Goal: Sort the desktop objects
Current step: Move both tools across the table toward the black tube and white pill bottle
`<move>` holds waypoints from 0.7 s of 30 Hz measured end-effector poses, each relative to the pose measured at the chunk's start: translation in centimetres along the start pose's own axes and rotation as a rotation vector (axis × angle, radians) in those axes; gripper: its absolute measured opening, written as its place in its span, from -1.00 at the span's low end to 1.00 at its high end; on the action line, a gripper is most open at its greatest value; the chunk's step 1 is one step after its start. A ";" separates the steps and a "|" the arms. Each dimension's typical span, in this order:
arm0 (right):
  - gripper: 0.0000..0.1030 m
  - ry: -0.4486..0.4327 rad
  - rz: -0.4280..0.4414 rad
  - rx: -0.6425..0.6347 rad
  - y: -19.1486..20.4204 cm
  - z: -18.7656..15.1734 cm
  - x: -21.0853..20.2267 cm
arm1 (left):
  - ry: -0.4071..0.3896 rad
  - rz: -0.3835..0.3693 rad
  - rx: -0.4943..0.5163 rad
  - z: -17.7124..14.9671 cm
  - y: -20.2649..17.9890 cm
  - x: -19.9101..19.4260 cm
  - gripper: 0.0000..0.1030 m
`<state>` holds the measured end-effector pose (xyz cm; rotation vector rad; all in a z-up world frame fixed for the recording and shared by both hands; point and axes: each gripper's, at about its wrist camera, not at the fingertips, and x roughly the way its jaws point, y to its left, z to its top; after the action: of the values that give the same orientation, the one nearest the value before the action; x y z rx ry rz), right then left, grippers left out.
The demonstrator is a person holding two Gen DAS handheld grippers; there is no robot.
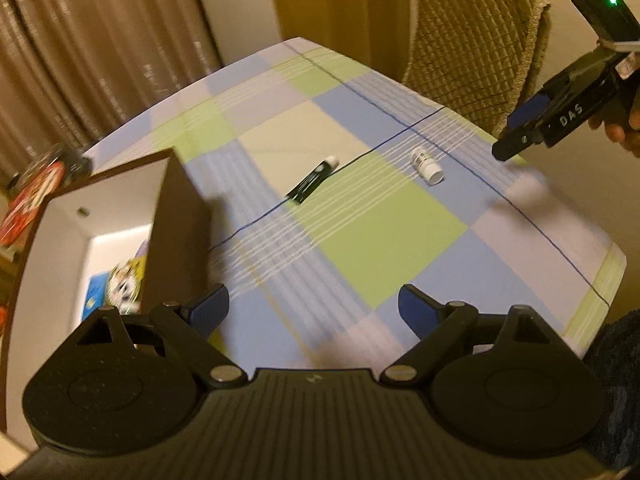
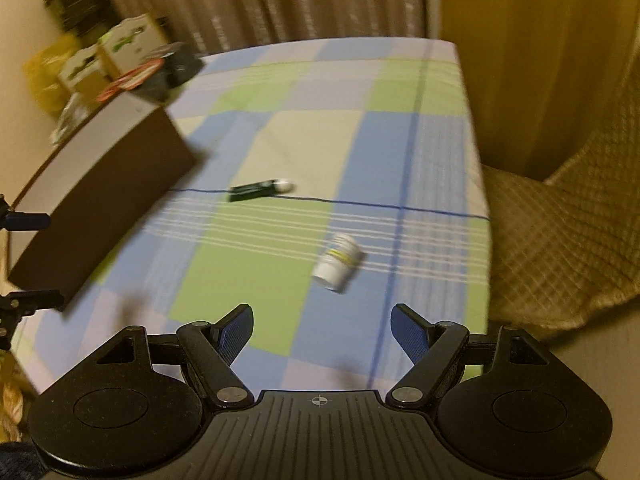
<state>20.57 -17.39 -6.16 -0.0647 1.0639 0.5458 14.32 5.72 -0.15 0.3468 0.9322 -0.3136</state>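
Note:
A dark green tube with a white cap point(image 1: 314, 181) point(image 2: 261, 191) lies on the checked tablecloth point(image 1: 360, 240) point(image 2: 248, 272). To its right a white pill bottle point(image 1: 427, 166) point(image 2: 338, 263) lies on its side. My left gripper point(image 1: 312, 310) is open above the near part of the table, next to a brown box point(image 1: 176, 224) point(image 2: 108, 188) that holds a colourful packet point(image 1: 120, 284). My right gripper point(image 2: 322, 330) is open, close above the cloth just short of the bottle; in the left wrist view the right gripper point(image 1: 516, 132) hangs over the table's right edge.
A padded chair point(image 1: 476, 36) point(image 2: 560, 232) stands at the table's far right side. Boxes and bags point(image 2: 112, 56) are piled beyond the brown box. Curtains point(image 1: 100, 40) hang behind. A hand point(image 1: 624, 128) holds the right gripper.

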 end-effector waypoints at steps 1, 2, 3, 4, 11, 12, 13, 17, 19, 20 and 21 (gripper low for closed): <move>0.53 0.000 -0.010 0.013 -0.3 0.0 0.2 | 0.001 -0.007 0.012 0.5 0.0 0.7 0.73; 0.53 0.000 -0.017 0.029 -0.6 0.0 0.4 | 0.001 -0.014 0.023 1.0 0.0 1.2 0.72; 0.53 -0.001 -0.021 0.043 -0.7 0.1 0.8 | 0.002 -0.021 0.035 1.5 0.0 1.7 0.72; 0.53 -0.003 -0.023 0.062 -0.8 0.1 1.1 | 0.005 -0.028 0.049 2.0 0.0 2.3 0.70; 0.51 -0.009 -0.056 0.186 -0.9 1.5 4.5 | 0.031 -0.083 0.135 4.8 0.7 6.5 0.60; 0.41 -0.010 -0.075 0.189 -0.8 1.7 5.0 | 0.034 -0.093 0.145 5.2 0.8 7.0 0.59; 0.14 -0.003 -0.081 0.199 -0.8 1.9 5.7 | 0.037 -0.102 0.155 5.5 0.9 7.6 0.57; 0.10 0.019 -0.083 0.263 -1.3 2.4 7.8 | 0.047 -0.127 0.194 6.8 1.4 9.9 0.54; 0.10 0.020 -0.088 0.270 -1.3 2.5 8.5 | 0.053 -0.138 0.210 7.3 1.7 11.0 0.52; 0.10 0.021 -0.095 0.278 -1.4 2.6 8.9 | 0.056 -0.144 0.217 7.5 1.9 11.5 0.51; 0.10 0.019 -0.101 0.287 -1.5 2.7 9.2 | 0.060 -0.149 0.224 7.8 2.0 12.0 0.50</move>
<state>26.81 -14.24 -12.86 0.1275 1.1416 0.2982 27.47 2.92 -5.46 0.4953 0.9864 -0.5488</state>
